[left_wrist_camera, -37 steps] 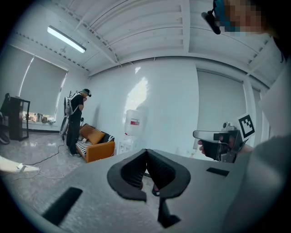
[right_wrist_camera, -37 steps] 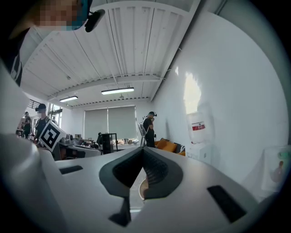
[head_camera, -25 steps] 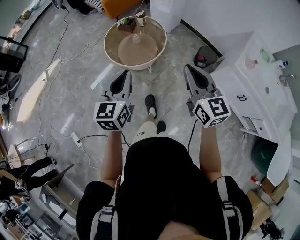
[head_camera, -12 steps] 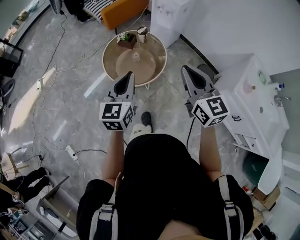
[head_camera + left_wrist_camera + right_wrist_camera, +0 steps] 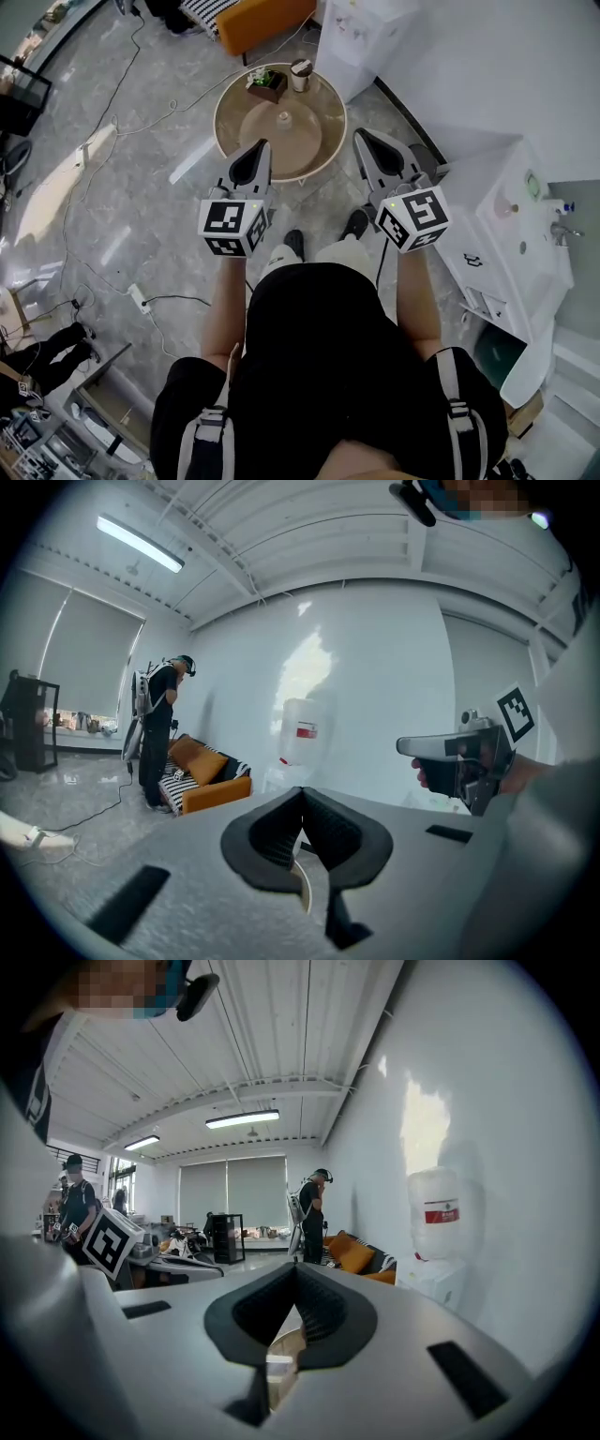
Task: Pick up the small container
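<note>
A round beige table (image 5: 319, 98) stands ahead of me in the head view. On its middle sits a small pale container (image 5: 283, 118). At its far rim are a planter box (image 5: 267, 83) and a dark-lidded cup (image 5: 301, 73). My left gripper (image 5: 262, 144) is held in the air over the table's near rim, jaws shut and empty; its tips meet in the left gripper view (image 5: 302, 789). My right gripper (image 5: 359, 134) hangs just right of the table, also shut and empty (image 5: 295, 1265). Both are short of the small container.
An orange sofa (image 5: 258, 19) and a white water dispenser (image 5: 361, 19) stand behind the table. A white counter with a sink (image 5: 511, 225) runs along the right. Cables and a power strip (image 5: 141, 298) lie on the floor at left. A person (image 5: 159, 728) stands by the sofa.
I have walked toward the round table; it has come nearer, and the gripper tips now reach its near rim. Both grippers stay shut.
</note>
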`<state>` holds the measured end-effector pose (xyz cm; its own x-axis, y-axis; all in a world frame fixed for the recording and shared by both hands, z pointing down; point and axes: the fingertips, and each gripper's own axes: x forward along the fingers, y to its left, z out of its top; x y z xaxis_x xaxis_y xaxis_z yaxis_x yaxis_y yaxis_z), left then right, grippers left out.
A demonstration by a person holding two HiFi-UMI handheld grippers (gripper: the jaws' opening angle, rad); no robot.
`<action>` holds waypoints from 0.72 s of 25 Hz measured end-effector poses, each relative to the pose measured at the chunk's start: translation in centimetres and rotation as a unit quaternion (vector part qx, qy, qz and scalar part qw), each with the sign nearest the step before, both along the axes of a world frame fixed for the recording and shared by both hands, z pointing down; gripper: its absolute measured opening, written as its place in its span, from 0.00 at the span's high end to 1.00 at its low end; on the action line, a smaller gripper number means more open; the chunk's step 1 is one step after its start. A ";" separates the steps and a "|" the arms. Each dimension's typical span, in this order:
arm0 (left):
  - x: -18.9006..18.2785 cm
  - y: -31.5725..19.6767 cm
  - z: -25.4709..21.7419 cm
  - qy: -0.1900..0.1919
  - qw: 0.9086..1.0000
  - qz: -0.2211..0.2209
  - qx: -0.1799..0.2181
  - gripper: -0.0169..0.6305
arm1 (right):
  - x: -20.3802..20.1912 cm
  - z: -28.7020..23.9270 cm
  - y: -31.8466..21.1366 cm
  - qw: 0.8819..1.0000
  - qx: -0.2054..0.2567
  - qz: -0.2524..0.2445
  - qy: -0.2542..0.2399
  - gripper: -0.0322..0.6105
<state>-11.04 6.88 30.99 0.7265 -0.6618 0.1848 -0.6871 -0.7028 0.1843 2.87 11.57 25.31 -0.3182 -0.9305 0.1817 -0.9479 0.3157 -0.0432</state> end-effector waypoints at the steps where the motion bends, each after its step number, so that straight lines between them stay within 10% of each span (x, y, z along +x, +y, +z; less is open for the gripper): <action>1: 0.0 -0.5 0.1 -0.001 1.000 -0.005 0.000 0.95 | -0.1 0.2 -0.7 1.000 -0.002 -0.008 0.000 0.95; 18: 7.3 -9.4 2.3 -0.016 0.985 -0.168 -0.030 0.95 | 8.0 2.4 -16.5 0.985 -0.013 -0.169 -0.023 0.95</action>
<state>-3.74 -2.50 33.31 0.4624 -0.8510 0.2492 -0.8847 -0.4241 0.1935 10.91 -4.93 27.74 -0.6179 -0.7648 0.1827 -0.7853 0.6118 -0.0951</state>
